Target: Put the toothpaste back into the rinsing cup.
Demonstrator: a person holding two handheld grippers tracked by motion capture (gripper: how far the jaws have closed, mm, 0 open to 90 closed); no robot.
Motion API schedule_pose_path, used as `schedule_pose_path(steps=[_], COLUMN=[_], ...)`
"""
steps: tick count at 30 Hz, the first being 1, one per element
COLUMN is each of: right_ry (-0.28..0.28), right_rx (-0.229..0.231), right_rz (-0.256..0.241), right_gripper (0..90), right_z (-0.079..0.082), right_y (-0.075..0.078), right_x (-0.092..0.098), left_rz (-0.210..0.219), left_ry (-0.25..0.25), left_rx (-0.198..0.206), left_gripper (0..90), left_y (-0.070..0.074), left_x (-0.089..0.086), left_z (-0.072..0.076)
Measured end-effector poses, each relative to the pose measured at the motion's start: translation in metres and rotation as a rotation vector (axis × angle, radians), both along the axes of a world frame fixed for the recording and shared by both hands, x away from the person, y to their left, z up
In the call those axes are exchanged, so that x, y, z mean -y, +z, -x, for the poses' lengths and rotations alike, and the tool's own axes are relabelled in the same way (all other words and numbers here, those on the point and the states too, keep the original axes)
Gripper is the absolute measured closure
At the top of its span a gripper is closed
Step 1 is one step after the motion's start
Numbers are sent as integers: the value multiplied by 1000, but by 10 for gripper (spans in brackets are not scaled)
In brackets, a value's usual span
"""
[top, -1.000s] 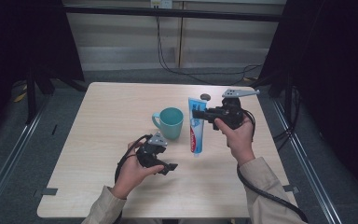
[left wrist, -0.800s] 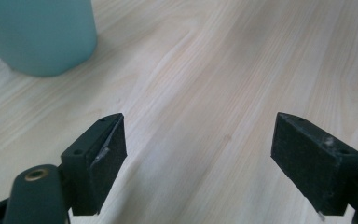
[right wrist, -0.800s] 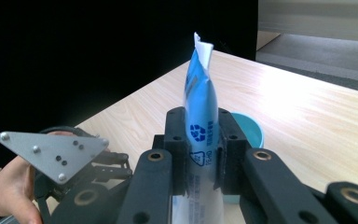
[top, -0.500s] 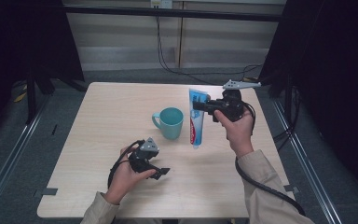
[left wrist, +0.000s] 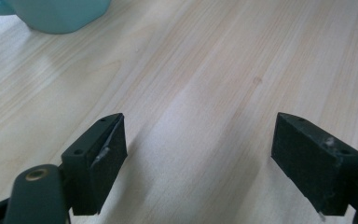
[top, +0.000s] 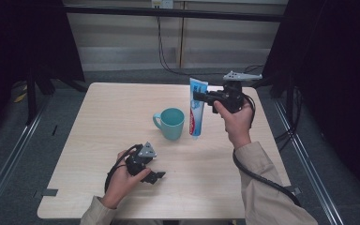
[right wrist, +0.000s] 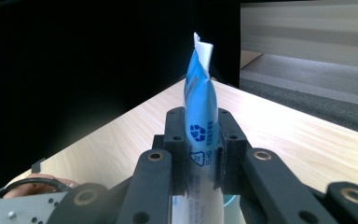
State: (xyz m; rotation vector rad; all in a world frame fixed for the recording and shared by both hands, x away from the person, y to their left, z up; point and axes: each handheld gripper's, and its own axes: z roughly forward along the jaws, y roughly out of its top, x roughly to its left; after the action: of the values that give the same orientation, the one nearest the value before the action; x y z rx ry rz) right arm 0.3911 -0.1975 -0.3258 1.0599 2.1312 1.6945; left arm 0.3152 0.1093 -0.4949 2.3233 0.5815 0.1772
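Up comes the toothpaste tube [top: 196, 108], now upright beside the teal mug [top: 172, 123], pinched in the right hand-held gripper [top: 202, 96]; the left hand-held gripper [top: 158, 176] has retreated, spread, over the desk [top: 98, 112].

Blue-white toothpaste tube [top: 197, 107] upright, crimped end up, lifted just beside teal mug [top: 171, 123] on table
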Motion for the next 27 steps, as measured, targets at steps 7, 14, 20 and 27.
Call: schedule_pose_path(steps=[7, 14, 20, 27], right_ry=[-11, -19, -37, -52], right_rx=[19, 38, 50, 62], right_rz=[2, 1, -7, -9], right_gripper=[778, 778, 778, 777], right_z=[-7, -14, -20, -26], right_y=[10, 16, 20, 27], right_x=[-5, -12, -16, -19], left_rz=[-28, 4, 49, 46], left_ry=[-28, -24, -25, -22], left_rx=[-5, 6, 29, 30], left_gripper=[172, 153, 127, 124], left_y=[-7, -10, -15, -15], left_x=[-3, -6, -10, -10], left_z=[1, 3, 5, 5])
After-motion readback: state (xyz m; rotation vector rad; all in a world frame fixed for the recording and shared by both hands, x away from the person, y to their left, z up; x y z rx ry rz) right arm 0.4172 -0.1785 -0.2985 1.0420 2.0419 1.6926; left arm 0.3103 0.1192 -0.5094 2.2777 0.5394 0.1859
